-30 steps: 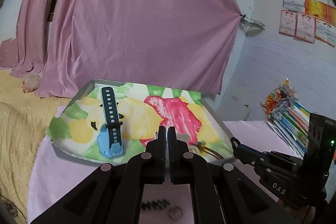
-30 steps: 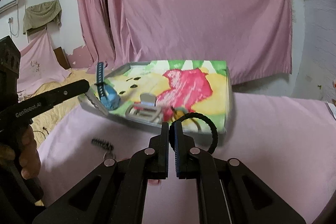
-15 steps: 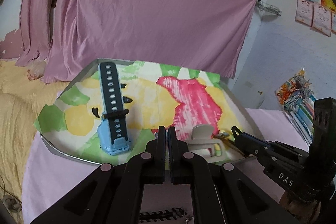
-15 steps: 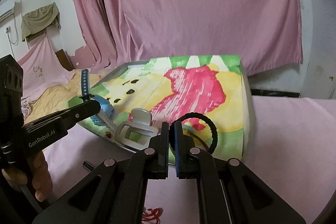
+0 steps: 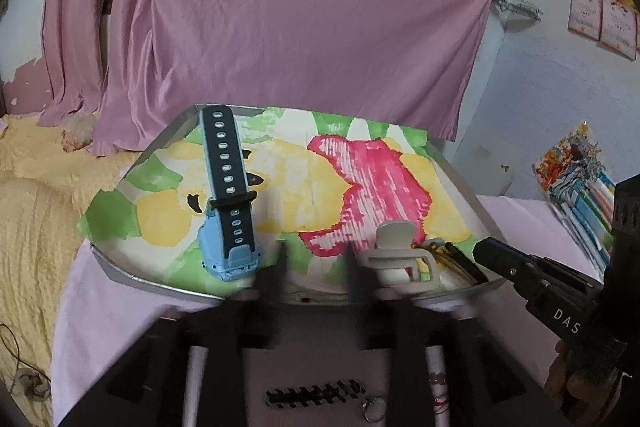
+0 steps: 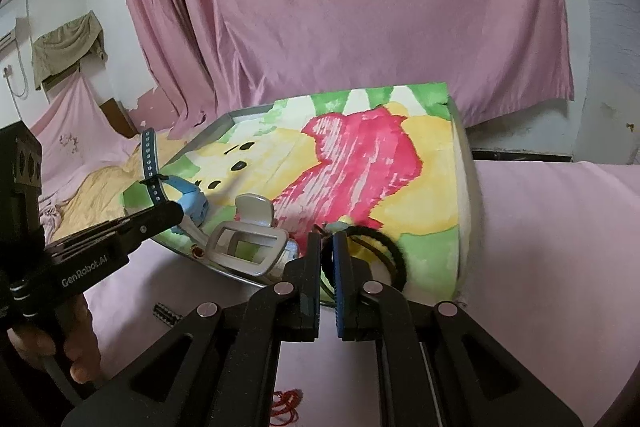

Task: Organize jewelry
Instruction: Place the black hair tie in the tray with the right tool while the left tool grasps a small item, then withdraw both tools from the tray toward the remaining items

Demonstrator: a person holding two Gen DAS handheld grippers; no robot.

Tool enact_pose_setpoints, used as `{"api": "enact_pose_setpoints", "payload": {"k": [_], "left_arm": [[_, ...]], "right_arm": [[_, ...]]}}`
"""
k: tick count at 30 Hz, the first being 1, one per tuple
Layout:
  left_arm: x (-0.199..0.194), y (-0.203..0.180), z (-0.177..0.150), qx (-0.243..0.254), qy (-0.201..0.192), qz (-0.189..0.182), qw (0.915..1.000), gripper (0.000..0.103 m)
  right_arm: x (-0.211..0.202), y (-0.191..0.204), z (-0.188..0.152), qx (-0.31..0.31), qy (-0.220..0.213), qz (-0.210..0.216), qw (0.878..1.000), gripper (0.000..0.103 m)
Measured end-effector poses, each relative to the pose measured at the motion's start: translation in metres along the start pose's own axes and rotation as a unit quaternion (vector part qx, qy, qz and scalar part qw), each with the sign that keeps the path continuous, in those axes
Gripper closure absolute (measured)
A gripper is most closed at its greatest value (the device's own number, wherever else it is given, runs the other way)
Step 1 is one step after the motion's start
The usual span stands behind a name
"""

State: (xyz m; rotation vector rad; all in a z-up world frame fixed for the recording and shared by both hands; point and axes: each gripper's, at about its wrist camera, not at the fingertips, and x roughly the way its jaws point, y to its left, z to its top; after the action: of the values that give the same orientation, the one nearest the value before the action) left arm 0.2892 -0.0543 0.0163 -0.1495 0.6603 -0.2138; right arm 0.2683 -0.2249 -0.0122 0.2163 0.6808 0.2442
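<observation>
I see the jewelry gathered on a metal tray (image 5: pixel 132 277) lined with a painted sheet, filling the middle of both views. A blue watch (image 5: pixel 229 203) with a dark perforated strap lies in the left half of the tray in my left wrist view, its case toward the near rim. To its right, near the same rim, sits a white hair claw clip (image 5: pixel 398 255), and beside that, at the tray's lower right corner, a dark loop I can only partly see. In the right wrist view that loop reads as a black hair tie (image 6: pixel 394 255) lying on the sheet just beyond my right claw (image 6: pixel 328 247), whose fingers are almost pressed together with a thin gap, gripping nothing I can make out. My left claw (image 5: pixel 316 267) is blurred at the bottom centre of its view, its fingers spread apart at the tray's near rim. On the pink cloth of the counter (image 6: pixel 560 227), below the tray, lie a black spiral pin (image 5: pixel 316 391), a small ring (image 5: pixel 372 409) and a red cord (image 6: pixel 286 403).
</observation>
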Motion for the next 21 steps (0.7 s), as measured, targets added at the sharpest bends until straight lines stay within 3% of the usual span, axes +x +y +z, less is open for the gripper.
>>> {"api": "enact_pose_setpoints", "payload": {"k": [1,3,5,6,7,11,13,16,21], "left_arm": [[-0.004,0.001,-0.001,-0.006,-0.008,-0.003,0.9999,0.053],[-0.012,0.002,-0.002,-0.010,-0.018,-0.003,0.9998,0.053],[-0.017,0.003,-0.003,-0.010,-0.024,0.000,0.9997,0.052],[-0.022,0.003,-0.005,-0.009,-0.029,0.002,0.9995,0.051],[-0.025,0.003,-0.005,-0.009,-0.034,0.004,0.9994,0.041],[-0.049,0.007,-0.011,-0.024,-0.079,0.007,0.9966,0.015],[-0.061,0.010,-0.014,-0.028,-0.098,0.005,0.9948,0.008],[-0.076,0.013,-0.022,-0.022,-0.115,0.005,0.9931,0.003],[-0.097,0.013,-0.038,-0.004,-0.146,0.018,0.9890,0.000]], "right_arm": [[-0.003,0.000,0.000,0.001,-0.004,-0.003,1.000,0.097],[-0.010,0.000,0.000,0.001,-0.017,-0.010,1.000,0.093],[-0.015,-0.002,-0.001,0.002,-0.024,-0.014,1.000,0.080],[-0.019,-0.002,-0.001,0.003,-0.030,-0.019,0.999,0.069],[-0.023,-0.002,-0.002,0.004,-0.037,-0.020,0.999,0.062],[-0.044,-0.001,-0.005,0.002,-0.071,-0.029,0.997,0.054],[-0.057,0.001,-0.008,0.003,-0.094,-0.030,0.995,0.037],[-0.078,0.003,-0.015,0.004,-0.126,-0.030,0.992,0.018],[-0.110,0.013,-0.034,-0.008,-0.175,-0.046,0.983,0.009]]}}
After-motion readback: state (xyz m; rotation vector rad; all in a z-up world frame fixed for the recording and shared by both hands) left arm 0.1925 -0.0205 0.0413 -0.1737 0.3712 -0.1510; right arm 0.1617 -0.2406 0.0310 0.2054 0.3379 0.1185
